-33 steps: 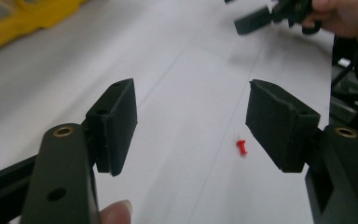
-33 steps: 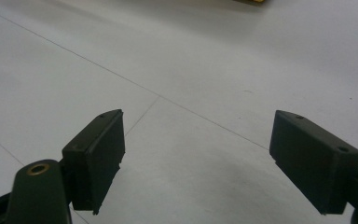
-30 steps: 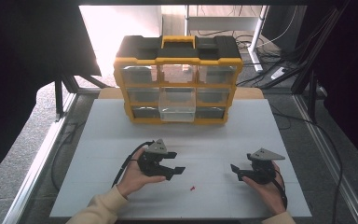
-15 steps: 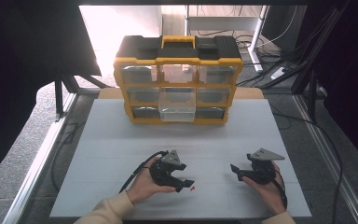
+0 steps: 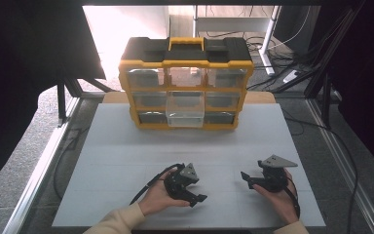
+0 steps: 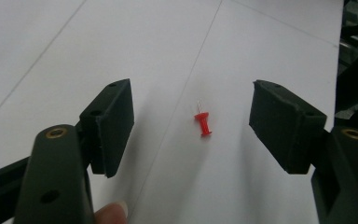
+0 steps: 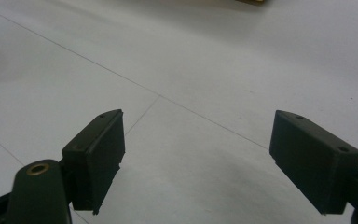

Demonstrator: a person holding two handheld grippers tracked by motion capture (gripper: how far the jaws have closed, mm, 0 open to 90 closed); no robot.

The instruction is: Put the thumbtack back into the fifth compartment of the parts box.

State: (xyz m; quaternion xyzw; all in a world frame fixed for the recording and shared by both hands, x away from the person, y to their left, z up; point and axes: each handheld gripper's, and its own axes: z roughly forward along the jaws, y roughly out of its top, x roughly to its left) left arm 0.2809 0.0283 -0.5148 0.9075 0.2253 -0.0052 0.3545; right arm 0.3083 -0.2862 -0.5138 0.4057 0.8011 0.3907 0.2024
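A small red push pin lies on its side on the white table top, its metal point aimed away from the camera. My left gripper is open, low over the table, with one pad on each side of the pin and neither touching it. In the high view the left gripper sits at the front middle of the table, held by a hand, and covers the pin. My right gripper rests to the right of it, open, with nothing between its jaws but bare table.
A yellow and black drawer organizer stands at the back of the table. Its middle clear drawer is pulled out. Metal frame rails and cables run along both sides of the table.
The left gripper has moved right and toward the front edge, until its open jaws straddle the push pin. The right gripper has stayed where it was.
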